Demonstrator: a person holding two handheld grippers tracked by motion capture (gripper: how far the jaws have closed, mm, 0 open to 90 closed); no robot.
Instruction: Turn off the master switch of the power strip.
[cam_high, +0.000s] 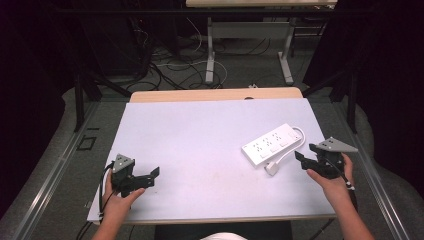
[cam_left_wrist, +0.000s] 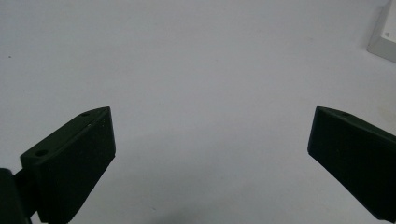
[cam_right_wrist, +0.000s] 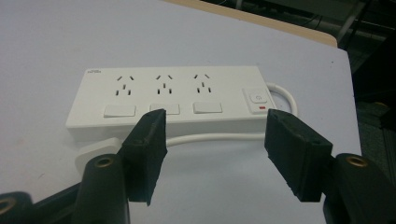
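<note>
While the right gripper (cam_right_wrist: 215, 140) neared the white plastic power strip (cam_right_wrist: 168, 95), its fingers gaped empty. Centring them over the white cable (cam_right_wrist: 210, 137) seemed wise; the left gripper (cam_left_wrist: 210, 144) idled, spread wide.

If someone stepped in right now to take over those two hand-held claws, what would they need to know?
Left gripper: open, empty, low over the bare table, near its left front corner.
Right gripper: open, holding nothing, aimed at the power strip.
The power strip lies flat at the table's right side, its cord looped alongside, its plug on the table.
Done: nothing gripped yet. Left: probably close in and take the strip or its plug.
</note>
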